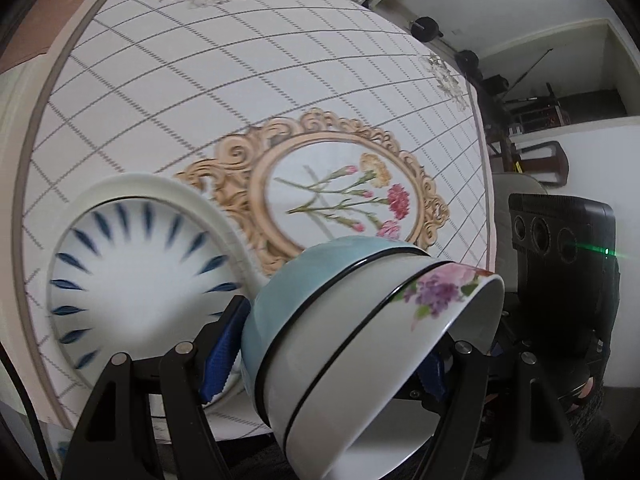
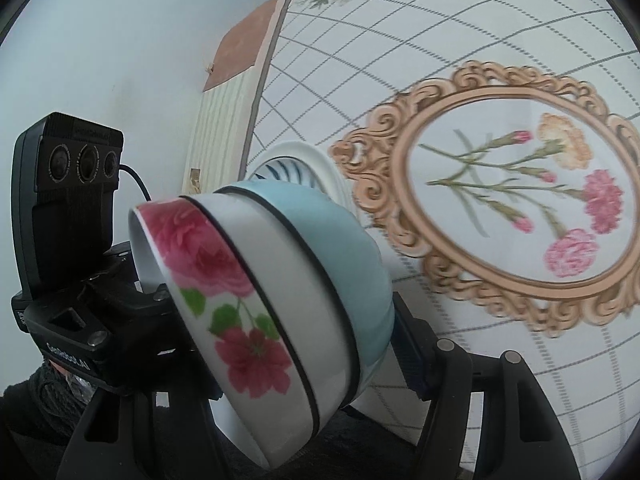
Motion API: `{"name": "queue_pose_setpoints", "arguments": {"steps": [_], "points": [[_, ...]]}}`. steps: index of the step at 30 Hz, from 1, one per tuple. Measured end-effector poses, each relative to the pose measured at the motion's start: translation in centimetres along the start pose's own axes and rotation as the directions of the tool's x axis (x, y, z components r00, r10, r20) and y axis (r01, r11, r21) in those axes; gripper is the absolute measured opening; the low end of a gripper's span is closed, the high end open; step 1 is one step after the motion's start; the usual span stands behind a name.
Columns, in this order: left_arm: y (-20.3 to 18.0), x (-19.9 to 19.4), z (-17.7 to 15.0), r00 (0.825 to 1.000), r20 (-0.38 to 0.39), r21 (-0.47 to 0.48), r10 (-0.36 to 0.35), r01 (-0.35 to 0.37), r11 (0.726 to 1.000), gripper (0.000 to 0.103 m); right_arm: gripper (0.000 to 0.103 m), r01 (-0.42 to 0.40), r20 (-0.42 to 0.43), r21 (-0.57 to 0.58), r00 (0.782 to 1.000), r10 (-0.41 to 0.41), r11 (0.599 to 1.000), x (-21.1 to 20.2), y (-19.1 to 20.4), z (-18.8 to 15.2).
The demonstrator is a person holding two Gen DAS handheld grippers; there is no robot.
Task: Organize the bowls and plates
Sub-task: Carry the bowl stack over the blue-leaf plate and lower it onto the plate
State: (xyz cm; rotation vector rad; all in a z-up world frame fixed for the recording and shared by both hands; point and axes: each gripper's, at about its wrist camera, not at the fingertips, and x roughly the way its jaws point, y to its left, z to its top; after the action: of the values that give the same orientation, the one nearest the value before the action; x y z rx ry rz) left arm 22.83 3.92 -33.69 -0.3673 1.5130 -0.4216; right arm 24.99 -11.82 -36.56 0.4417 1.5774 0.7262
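Observation:
A stack of nested bowls is held between both grippers above the table: a white bowl with pink flowers (image 1: 360, 376) (image 2: 248, 320) sits inside a light blue bowl (image 1: 296, 284) (image 2: 344, 248). My left gripper (image 1: 328, 364) is shut on the bowl stack from one side. My right gripper (image 2: 308, 332) is shut on the same stack from the other side. A white bowl with blue leaf strokes (image 1: 136, 276) (image 2: 292, 168) rests on the table just beyond the stack, to the left in the left wrist view.
The table carries a checked cloth with a gold-framed carnation print (image 1: 340, 196) (image 2: 516, 200). The other gripper's black camera unit shows at the right (image 1: 564, 248) and at the left (image 2: 68, 184). A white wall lies at the left (image 2: 120, 40). Shelves stand at the far right (image 1: 560, 92).

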Motion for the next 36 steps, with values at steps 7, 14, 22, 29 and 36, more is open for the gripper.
{"name": "queue_pose_setpoints", "arguments": {"steps": [7,14,22,29,36], "points": [[4.6,-1.5,-0.7,0.999,-0.030,0.017,0.020,-0.019,1.000,0.073,0.067,-0.013,0.011,0.041,1.000,0.013,0.999,4.1,2.8,0.0],[8.6,-1.8,-0.5,0.999,-0.050,-0.015,0.019,-0.020,1.000,0.073,0.066,-0.006,-0.010,0.067,1.000,0.007,0.998,7.4,4.3,1.0],[11.4,-1.4,0.4,0.997,-0.070,-0.031,0.022,-0.024,0.999,0.073,0.066,0.014,-0.034,0.098,0.999,-0.011,0.995,9.6,4.3,2.4],[12.7,-0.7,1.0,0.996,-0.087,-0.049,0.025,-0.029,0.998,0.073,0.066,0.034,-0.058,0.121,0.998,-0.027,0.992,11.0,4.1,3.2],[13.1,-0.7,1.5,0.996,-0.085,-0.046,0.041,-0.045,0.998,0.073,0.066,0.032,-0.064,0.119,0.998,-0.024,0.992,11.2,4.3,3.9]]}}
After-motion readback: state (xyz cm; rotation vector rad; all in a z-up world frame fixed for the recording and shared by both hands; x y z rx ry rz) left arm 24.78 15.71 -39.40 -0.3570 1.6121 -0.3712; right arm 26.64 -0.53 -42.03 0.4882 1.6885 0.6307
